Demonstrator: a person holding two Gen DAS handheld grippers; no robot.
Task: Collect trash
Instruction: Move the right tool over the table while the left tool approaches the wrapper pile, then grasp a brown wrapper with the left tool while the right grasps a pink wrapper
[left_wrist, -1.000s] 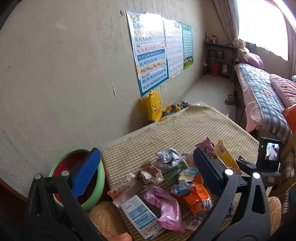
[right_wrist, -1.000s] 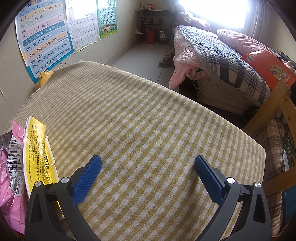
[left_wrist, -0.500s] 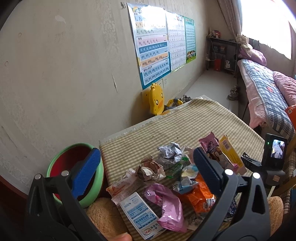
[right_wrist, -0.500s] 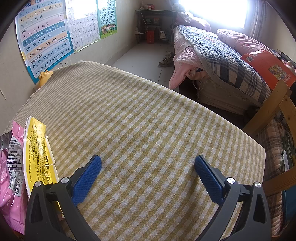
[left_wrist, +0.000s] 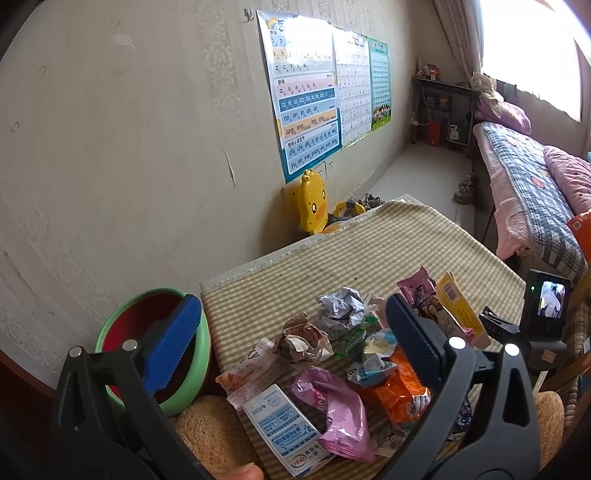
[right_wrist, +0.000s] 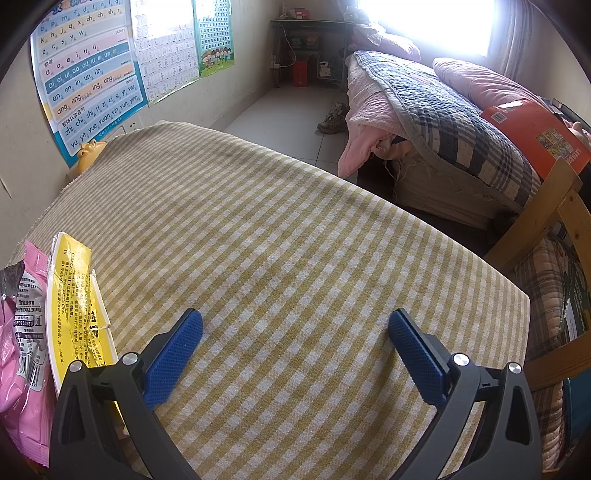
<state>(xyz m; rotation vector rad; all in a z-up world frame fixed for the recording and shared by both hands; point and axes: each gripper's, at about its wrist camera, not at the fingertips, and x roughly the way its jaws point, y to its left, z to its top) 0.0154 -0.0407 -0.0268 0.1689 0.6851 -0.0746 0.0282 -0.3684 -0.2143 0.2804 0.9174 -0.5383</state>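
Observation:
Several wrappers lie heaped on the checked tablecloth (left_wrist: 376, 243): a crumpled silver foil (left_wrist: 340, 306), a brown wrapper (left_wrist: 303, 338), a pink packet (left_wrist: 340, 410), an orange bag (left_wrist: 402, 395) and a white-blue sachet (left_wrist: 284, 421). My left gripper (left_wrist: 291, 328) hangs open above the heap, nothing between its fingers. A green bowl with a red inside (left_wrist: 147, 332) stands at the table's left edge, behind the left finger. My right gripper (right_wrist: 295, 332) is open over bare cloth (right_wrist: 295, 229); a yellow wrapper (right_wrist: 74, 295) and a pink packet (right_wrist: 18, 332) lie to its left.
A wall with letter posters (left_wrist: 306, 96) runs along the left, a yellow duck toy (left_wrist: 312, 199) beneath it. A bed with a plaid quilt (right_wrist: 443, 110) stands past the table's far edge, a wooden chair frame (right_wrist: 554, 229) on the right. The other gripper's small screen (left_wrist: 550, 299) shows at right.
The left gripper has drawn slightly back and up, so the wrapper heap and bowl sit a little farther off. The right gripper has not moved.

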